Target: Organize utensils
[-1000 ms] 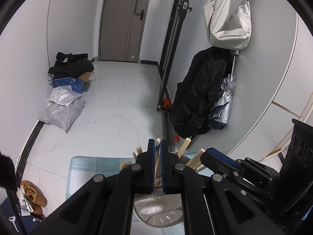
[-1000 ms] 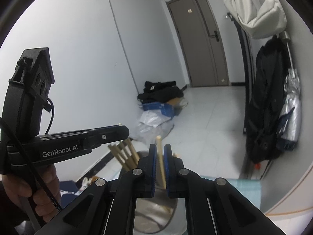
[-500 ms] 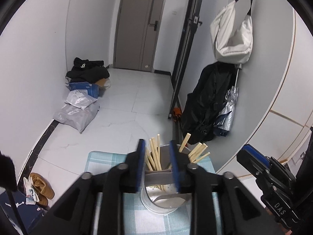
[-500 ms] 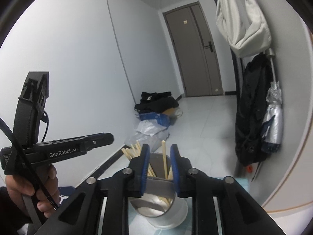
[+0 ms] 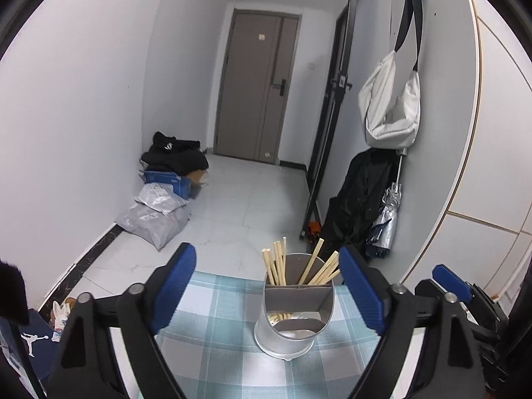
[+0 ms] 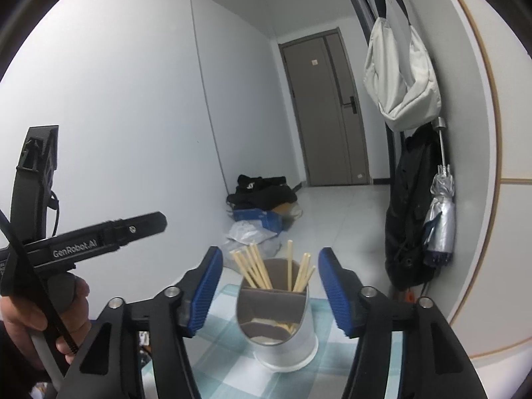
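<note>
While both tools hang spread wide over a checked cloth (image 5: 212,302), a single metal utensil holder (image 5: 292,329) stands on the desk with its wooden chopsticks (image 5: 277,264) upright inside. The left hand-held gripper (image 5: 266,289) has its two blue-padded fingers (image 5: 173,286) far apart and grips nothing; the holder sits between them, nearer the right finger. The right hand-held gripper (image 6: 271,286) is likewise parted and empty, its fingers flanking the same holder (image 6: 282,335) without touching it.

Seen from the right wrist, the chopsticks (image 6: 254,267) fall into two bunches in the divided rear part of the holder: about five lean left, about four stand or lean right. An exact count is hard, as the sticks overlap. The front compartment appears to hold a few short pale pieces low down; what they are cannot be told.

One person's hand (image 6: 40,316) shows at the left of the right-wrist view, wrapped around the handle of the other tool. Behind, one white bag (image 5: 392,106), one dark coat (image 5: 359,206) and one folded silver umbrella (image 5: 387,216) hang on the wall, and one closed door (image 5: 256,93) ends the hallway.
</note>
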A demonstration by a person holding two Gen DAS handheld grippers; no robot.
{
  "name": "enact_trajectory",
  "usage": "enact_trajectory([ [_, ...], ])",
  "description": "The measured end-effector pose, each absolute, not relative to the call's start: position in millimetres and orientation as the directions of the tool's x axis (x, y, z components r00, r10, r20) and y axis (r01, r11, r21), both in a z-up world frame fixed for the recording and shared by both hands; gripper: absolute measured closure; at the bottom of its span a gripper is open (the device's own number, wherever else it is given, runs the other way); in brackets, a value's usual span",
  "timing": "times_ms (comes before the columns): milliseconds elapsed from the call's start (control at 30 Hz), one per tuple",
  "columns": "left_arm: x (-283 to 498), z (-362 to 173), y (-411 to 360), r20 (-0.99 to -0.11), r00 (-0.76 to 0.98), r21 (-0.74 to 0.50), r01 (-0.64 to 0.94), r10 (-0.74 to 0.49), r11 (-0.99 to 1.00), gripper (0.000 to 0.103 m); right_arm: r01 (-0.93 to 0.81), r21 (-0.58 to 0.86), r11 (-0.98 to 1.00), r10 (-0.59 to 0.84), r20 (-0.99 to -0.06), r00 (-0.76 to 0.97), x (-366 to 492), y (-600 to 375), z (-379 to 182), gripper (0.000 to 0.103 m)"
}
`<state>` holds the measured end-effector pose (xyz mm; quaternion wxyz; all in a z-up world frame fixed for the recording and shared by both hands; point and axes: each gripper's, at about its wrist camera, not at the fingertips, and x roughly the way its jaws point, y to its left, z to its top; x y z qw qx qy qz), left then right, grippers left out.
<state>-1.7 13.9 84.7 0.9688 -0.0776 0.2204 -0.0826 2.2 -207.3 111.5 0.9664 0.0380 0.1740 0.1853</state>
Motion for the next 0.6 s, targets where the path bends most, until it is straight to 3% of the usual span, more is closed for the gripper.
enact_trajectory([
  [233, -24, 82, 19, -0.369, 0.914, -0.175, 0.111, -0.169, 0.978, 0.003, -0.324, 0.133, 0.936, 0.35, -0.305, 0.886, -20, -207, 106, 0.027],
  [600, -42, 70, 26, -0.348, 0.93, -0.13, 0.08, -0.121, 0.988, 0.002, -0.312, 0.102, 0.945, 0.328, -0.282, 0.902, -39, -204, 98, 0.011],
])
